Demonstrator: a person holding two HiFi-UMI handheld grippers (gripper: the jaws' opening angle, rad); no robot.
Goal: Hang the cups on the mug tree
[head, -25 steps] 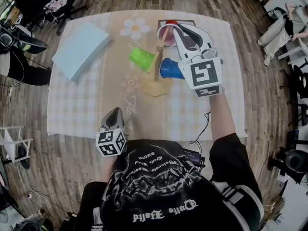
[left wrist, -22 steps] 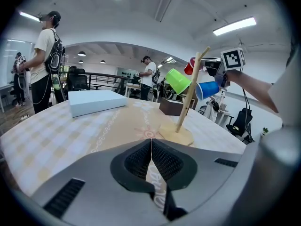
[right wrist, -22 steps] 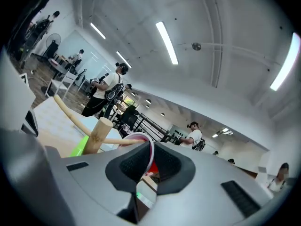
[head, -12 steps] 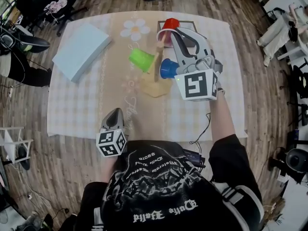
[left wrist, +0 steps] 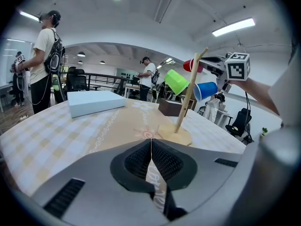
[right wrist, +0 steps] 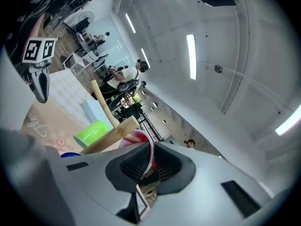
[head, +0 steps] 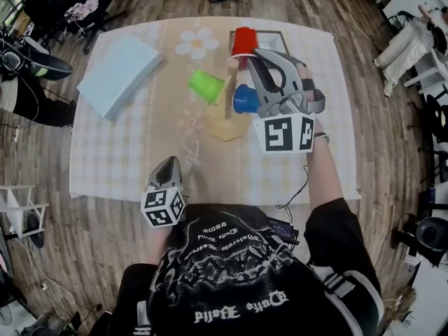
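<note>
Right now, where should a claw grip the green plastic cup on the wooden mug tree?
Probably across the wall of the green plastic cup near its closed base, coming from the side away from the wooden mug tree: its mouth faces the pole, so only the base end is free.

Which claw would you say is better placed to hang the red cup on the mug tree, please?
Right. The right claw is shut on the rim of the red cup, up against the top of the mug tree. The left claw is shut and empty, down at the near edge of the table.
</note>
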